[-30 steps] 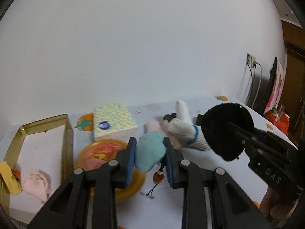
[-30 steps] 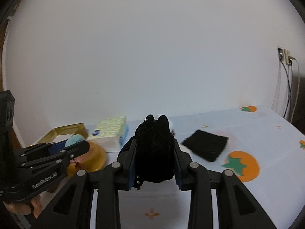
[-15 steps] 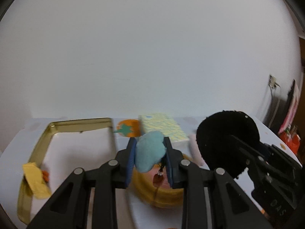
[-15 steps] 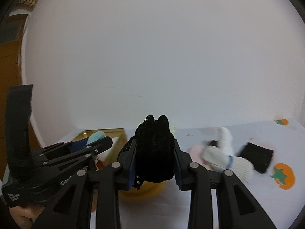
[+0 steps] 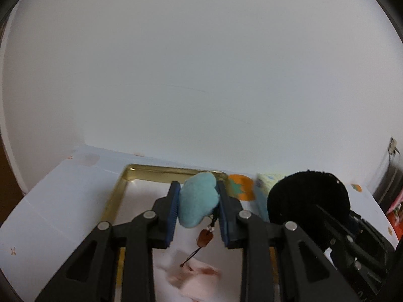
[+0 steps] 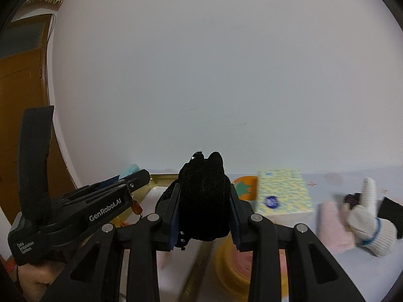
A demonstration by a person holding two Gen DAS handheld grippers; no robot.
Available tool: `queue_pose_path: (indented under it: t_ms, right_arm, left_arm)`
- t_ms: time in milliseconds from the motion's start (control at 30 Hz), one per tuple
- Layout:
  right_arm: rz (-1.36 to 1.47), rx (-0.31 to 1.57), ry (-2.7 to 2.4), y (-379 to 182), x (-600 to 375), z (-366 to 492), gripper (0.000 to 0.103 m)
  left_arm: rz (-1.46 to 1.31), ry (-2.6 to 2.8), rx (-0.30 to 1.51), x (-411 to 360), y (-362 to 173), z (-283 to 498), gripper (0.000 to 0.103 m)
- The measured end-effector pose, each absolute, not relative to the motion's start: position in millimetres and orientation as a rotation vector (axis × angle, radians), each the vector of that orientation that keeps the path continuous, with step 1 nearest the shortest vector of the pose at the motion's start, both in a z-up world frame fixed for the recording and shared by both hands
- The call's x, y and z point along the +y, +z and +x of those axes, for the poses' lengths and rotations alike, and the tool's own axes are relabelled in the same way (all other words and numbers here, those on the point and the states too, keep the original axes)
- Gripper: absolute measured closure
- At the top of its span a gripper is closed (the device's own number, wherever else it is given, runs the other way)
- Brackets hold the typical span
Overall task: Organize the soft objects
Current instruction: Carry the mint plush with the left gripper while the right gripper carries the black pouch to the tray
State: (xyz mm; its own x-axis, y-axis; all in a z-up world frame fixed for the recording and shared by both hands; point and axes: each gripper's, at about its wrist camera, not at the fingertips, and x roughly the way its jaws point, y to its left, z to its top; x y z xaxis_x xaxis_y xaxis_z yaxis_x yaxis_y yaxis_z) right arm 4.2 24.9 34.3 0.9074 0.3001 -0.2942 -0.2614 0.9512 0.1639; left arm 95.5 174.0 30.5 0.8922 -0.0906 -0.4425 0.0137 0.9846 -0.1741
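Observation:
My left gripper point(image 5: 199, 201) is shut on a light blue plush charm point(image 5: 197, 198) with a brown bead point(image 5: 204, 237) dangling on a cord, held over the gold-rimmed tray point(image 5: 121, 193). My right gripper point(image 6: 202, 201) is shut on a black velvet soft piece point(image 6: 204, 201), which also shows at the right of the left wrist view as a black round mass point(image 5: 308, 201). A pink cloth point(image 5: 196, 276) lies blurred in the tray. On the tablecloth to the right lie a white knitted glove point(image 6: 370, 219), a pink soft item point(image 6: 332, 226) and a black cloth point(image 6: 391, 209).
A yellow patterned tissue box point(image 6: 283, 193) stands right of the tray, with a yellow bowl point(image 6: 234, 269) in front of it. The white wall runs close behind the table point(image 5: 55, 201). A brown door point(image 6: 22, 95) is at the far left. A hand point(image 6: 37, 279) holds the left gripper.
Both grippers have swung left together, still gripping their items. The tray has come under the left gripper; the glove, bowl and tissue box have shifted to the right.

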Motion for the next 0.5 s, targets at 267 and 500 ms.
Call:
queue_pose_path:
  t_ms: [267, 500]
  right_arm:
    - [0.135, 0.392, 0.345, 32, 56, 52, 0.068]
    - [0.188, 0.521, 0.392, 15, 64, 92, 0.068]
  left_arm:
    - [-0.168, 0.052, 0.534, 202, 19, 118, 0.077]
    - [-0.131, 0.113, 0.620, 201, 5, 132, 0.076]
